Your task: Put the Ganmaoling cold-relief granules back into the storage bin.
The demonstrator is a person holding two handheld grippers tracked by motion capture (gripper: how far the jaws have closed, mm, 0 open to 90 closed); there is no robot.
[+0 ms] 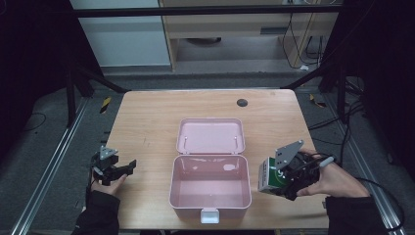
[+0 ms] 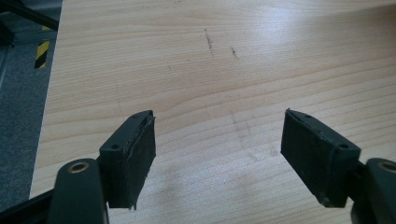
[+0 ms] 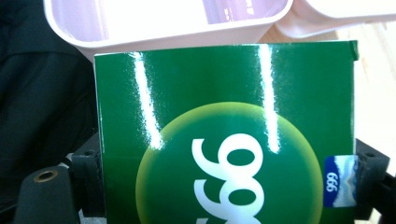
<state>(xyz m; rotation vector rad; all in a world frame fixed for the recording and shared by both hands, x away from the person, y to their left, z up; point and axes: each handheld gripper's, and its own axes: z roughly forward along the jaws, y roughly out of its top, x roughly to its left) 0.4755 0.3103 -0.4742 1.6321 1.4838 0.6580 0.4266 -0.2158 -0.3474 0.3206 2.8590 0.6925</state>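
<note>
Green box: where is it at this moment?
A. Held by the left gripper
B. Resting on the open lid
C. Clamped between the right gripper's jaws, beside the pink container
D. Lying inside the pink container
C: the right gripper has its jaws shut on the green box just right of the open pink container, whose inside is bare; the left gripper is open over the table.

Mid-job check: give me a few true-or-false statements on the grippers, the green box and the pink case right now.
1. The right gripper is clamped on the green box. True.
2. The pink case is closed. False: its lid lies open behind it.
3. The left gripper holds something. False: its jaws stand apart over the bare table.
4. The green box already sits in the case. False: it is held beside the case, to its right.
5. The case looks empty inside. True.
</note>
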